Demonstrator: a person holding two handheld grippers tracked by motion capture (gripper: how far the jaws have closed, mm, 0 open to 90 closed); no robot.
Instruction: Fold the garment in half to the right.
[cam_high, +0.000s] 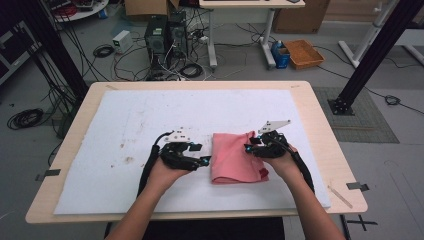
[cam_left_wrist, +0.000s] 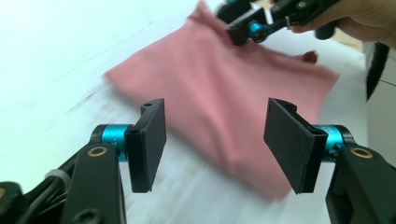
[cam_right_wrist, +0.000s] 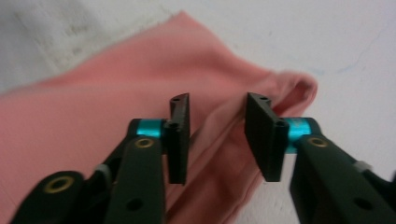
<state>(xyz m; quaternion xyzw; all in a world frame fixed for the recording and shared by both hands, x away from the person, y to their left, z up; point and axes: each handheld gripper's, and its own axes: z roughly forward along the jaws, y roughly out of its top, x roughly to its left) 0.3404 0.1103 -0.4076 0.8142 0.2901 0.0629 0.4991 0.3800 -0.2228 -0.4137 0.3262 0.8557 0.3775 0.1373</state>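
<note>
Pink cloth (cam_high: 235, 157) between hand-held grippers

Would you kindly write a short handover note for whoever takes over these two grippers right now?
Left gripper: open, holding nothing, at the left edge of the pink cloth.
Right gripper: open, fingers either side of a ridge near the cloth's right edge, not clamped.
Cloth: lying folded on the white mat, with a rolled fold at one corner.
Done: cloth looks folded at least once.
Left: probably grip the edges and finish or tidy the fold.
</note>
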